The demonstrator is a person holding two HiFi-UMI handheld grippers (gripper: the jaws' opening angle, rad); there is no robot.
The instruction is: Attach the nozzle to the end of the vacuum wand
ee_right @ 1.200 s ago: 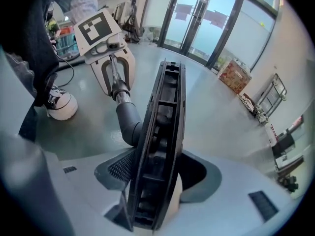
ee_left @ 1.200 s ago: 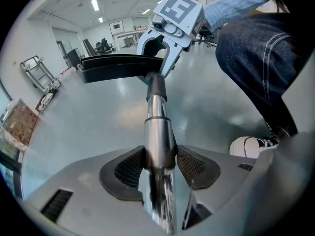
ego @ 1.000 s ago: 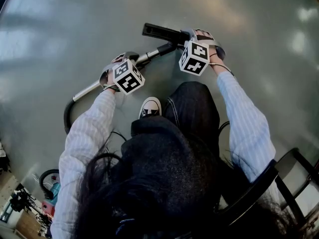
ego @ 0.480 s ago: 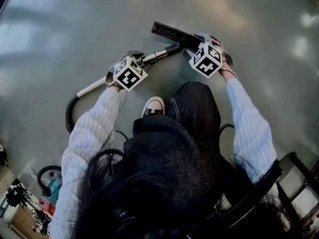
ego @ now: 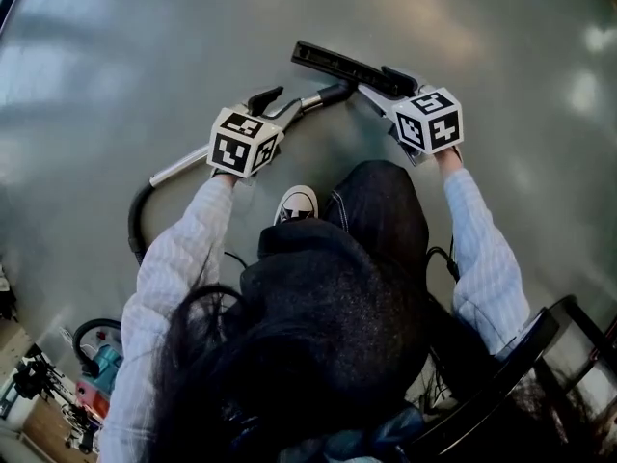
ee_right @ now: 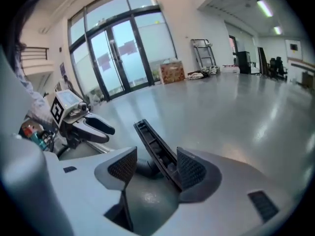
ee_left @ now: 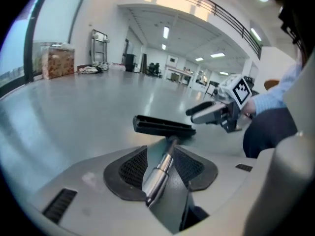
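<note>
Big open hall, glossy grey-green floor (ego: 116,46) throwing back the ceiling lights; glass doors (ee_right: 115,58) on the far wall in the right gripper view. Person seated, seen from above at the centre of the head view.

- Lower left of the head view: black hose (ego: 133,225) curves on the floor and joins the wand.
- Vacuum wand (ego: 183,169): chrome tube running diagonally from left of centre up toward upper centre. It has a dark end piece.
- Left gripper (ee_left: 161,161): upper left of centre in the head view. Jaws drawn in on the wand's chrome tube, which lies lengthwise between the pads.
- One sneaker (ego: 296,205) on the floor at centre, just below the wand.
- Nozzle (ego: 333,63): long flat black head, upper centre of the head view. The wand's dark end meets it at mid-length. Cannot tell whether it is fully seated.
- Right gripper (ee_right: 157,170): upper right of centre in the head view. Jaws closed around the nozzle at its neck, with the flat head against the right-hand pad.
- The two grippers are apart, one at each end of the joint, each visible in the other's view.
- Lower right of the head view: black chair (ego: 501,374).
</note>
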